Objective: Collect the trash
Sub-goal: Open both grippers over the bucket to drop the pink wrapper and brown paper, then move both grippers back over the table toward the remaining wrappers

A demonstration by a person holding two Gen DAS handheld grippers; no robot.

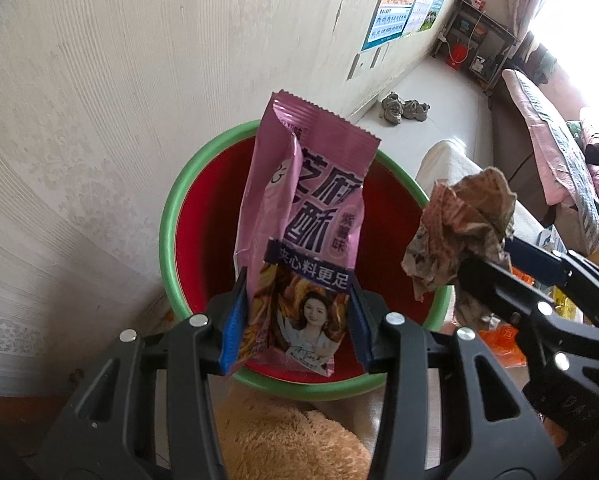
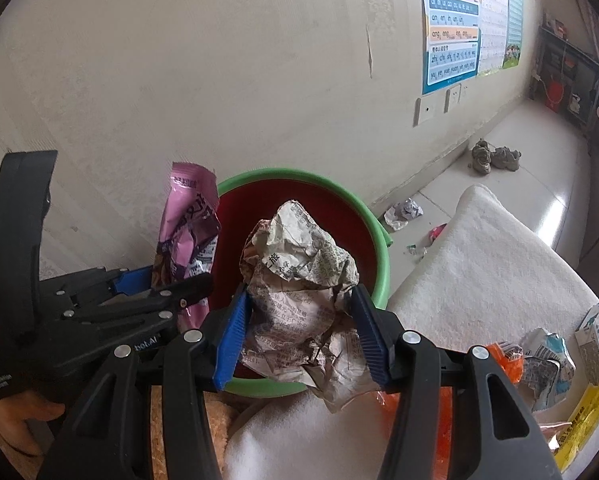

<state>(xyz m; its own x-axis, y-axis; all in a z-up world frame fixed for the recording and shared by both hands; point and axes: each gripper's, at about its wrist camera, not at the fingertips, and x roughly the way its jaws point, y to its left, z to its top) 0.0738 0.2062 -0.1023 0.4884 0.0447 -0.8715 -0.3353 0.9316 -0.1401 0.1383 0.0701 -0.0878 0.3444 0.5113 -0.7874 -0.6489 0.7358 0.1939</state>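
- Pink snack wrapper [image 1: 299, 216], left wrist view: clamped by its lower end between the blue pads [image 1: 232, 328] of the left gripper [image 1: 295, 320]; long axis running up and away along the fingers, sealed top end uppermost.
- Red bucket with green rim [image 1: 167, 216] directly behind and below the wrapper; wrapper's lower half lying over the bucket mouth, top end reaching past the far rim toward the wall.
- Crumpled newspaper ball [image 1: 463, 232] to the right, pinched in the right gripper [image 1: 487, 264], hanging at the bucket's right rim, partly over the opening.
- Tan plush fabric [image 1: 283, 436] below the near rim; pair of shoes [image 1: 403, 110] well apart on the floor beyond.
- Judged next move: parting of the jaws, wrapper then likely to fall into the bucket; left hand the better centred of the two.
- Crumpled newspaper ball [image 2: 303, 276], right wrist view: squeezed between the blue pads [image 2: 233, 336] of the right gripper [image 2: 299, 336], jaws shut on paper, loose tail trailing below the near rim.
- Bucket [image 2: 379, 240] behind the ball, bulk of the ball over the red interior.
- Left gripper [image 2: 155, 284] at left, closed on the pink wrapper [image 2: 187, 224], wrapper standing beside the bucket's left rim.
- More scraps [image 2: 403, 212] on the floor to the right of the bucket, not yet collected; packets [image 2: 547, 360] near the lower right.
- White towel-like cover [image 2: 483, 264] between bucket and packets.
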